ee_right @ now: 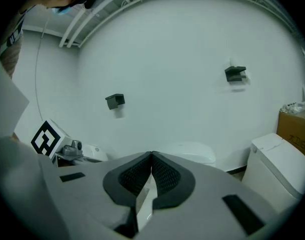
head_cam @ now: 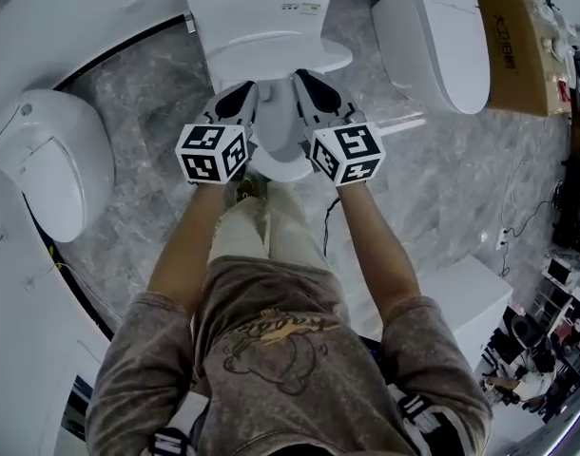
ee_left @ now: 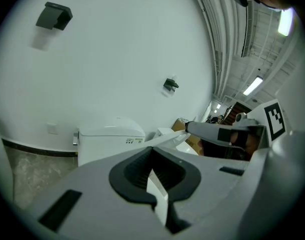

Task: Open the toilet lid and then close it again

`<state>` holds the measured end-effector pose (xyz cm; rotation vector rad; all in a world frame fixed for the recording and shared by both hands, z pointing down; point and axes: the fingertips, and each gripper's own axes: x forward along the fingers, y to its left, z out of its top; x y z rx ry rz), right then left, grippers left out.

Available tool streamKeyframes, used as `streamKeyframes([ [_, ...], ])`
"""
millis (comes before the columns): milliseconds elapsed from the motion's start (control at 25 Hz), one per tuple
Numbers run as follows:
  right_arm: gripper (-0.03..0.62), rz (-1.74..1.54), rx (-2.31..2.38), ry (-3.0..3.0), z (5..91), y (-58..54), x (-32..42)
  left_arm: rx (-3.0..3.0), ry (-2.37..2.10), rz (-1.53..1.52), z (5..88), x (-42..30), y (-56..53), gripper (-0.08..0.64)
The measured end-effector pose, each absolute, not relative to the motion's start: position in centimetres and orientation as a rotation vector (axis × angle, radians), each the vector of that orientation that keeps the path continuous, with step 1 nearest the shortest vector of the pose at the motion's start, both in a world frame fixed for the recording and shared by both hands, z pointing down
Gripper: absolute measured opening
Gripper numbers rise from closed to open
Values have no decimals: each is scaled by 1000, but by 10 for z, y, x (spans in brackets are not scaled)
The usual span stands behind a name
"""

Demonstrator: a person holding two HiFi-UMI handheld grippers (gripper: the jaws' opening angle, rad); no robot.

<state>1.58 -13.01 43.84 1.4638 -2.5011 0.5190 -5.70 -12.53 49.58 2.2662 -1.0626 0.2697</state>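
Note:
A white toilet (head_cam: 257, 8) stands in front of me, its tank (ee_left: 110, 139) against the wall. Its lid (head_cam: 276, 63) is lifted off the bowl (head_cam: 282, 165) and tilted partway up. My left gripper (head_cam: 242, 95) is shut on the lid's front edge at the left, and a white slab of lid (ee_left: 158, 194) shows between its dark pads. The right gripper (head_cam: 305, 82) is shut on the same edge at the right, with white lid (ee_right: 142, 204) in its jaws. Each gripper carries its marker cube (head_cam: 212, 153), and the person's legs stand below them.
Another white toilet (head_cam: 52, 160) sits at the left and a third (head_cam: 433, 31) at the right, beside a cardboard box (head_cam: 523, 46). A white block (head_cam: 471, 288) stands on the marble floor at the lower right, near a cable (head_cam: 532, 218). Dark brackets (ee_right: 235, 74) hang on the wall.

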Motion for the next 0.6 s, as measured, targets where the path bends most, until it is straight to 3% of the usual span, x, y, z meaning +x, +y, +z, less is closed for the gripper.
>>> streamKeyframes([
  [600, 28, 550, 1283, -2535, 421, -250, 2, 2206, -1253, 280, 481, -68, -235, 9],
])
